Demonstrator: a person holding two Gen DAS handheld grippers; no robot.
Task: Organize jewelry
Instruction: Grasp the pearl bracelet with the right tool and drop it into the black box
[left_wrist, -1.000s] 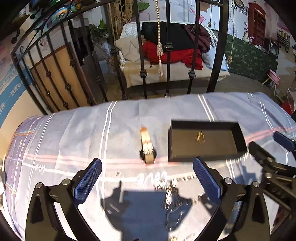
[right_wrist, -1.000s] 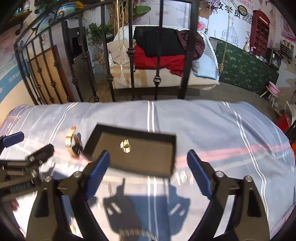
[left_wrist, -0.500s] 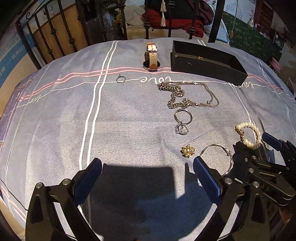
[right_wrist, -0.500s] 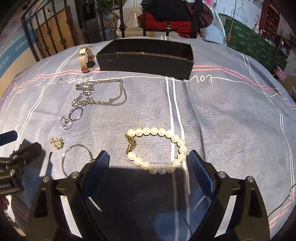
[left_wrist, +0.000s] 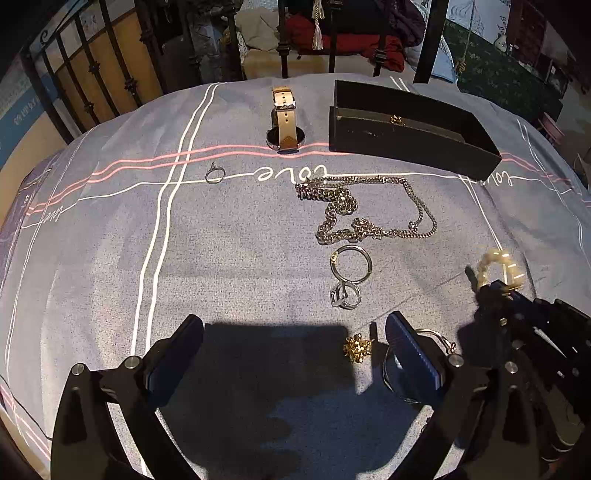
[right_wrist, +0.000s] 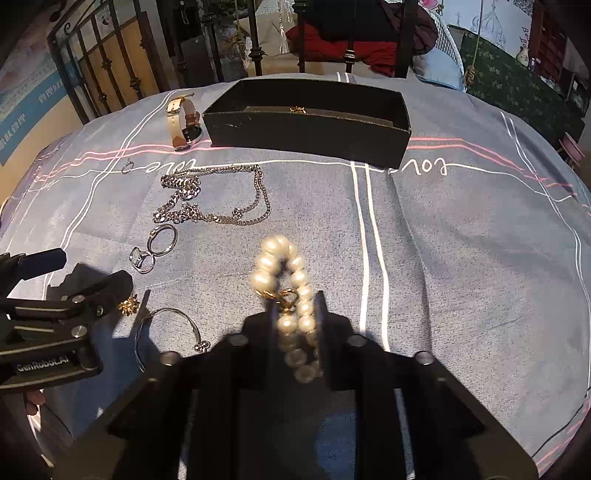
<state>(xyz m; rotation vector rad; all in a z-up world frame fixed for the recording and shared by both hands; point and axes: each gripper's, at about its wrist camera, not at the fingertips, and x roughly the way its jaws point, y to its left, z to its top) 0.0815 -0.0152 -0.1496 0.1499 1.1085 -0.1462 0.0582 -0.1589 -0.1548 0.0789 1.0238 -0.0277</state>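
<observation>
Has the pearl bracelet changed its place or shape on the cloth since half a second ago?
Yes. The pearl bracelet lay as an open ring left of the white double stripe; the right gripper has just closed on it, squeezing it narrow, still left of the stripe.

"GenRobot.AI" on left hand-held gripper; "love" on bedspread (upside down).

My right gripper has just closed its jaws on the pearl bracelet, squeezing the loop narrow. Ahead lie the silver chain, watch and open black box.
</observation>
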